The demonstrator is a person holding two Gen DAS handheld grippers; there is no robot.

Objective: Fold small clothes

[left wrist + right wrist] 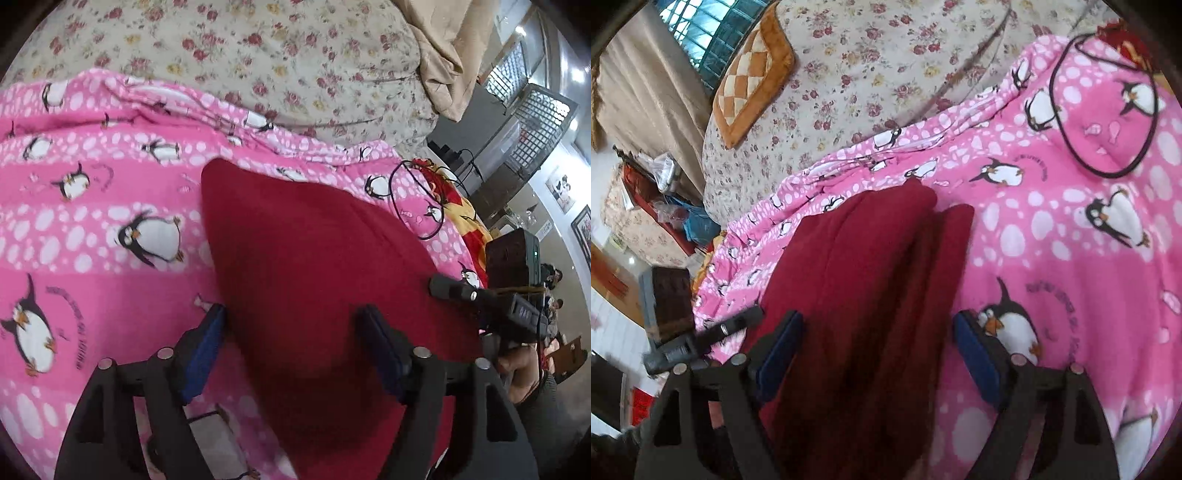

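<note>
Nearest, we log the left gripper (291, 328) and right gripper (877, 336), jaws spread, gripping nothing, straddling the red garment (314, 258) on the pink penguin blanket (92, 221). Beyond, a black cable loop (1108, 107); farthest, the floral quilt (258, 48).

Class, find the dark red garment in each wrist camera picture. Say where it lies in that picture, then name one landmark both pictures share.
Left wrist view: the dark red garment fills the centre and lower right, lying on the pink penguin blanket.
Right wrist view: the dark red garment runs from the centre to the bottom edge, left of middle.
Shared landmark: the black cable loop on the blanket.
</note>
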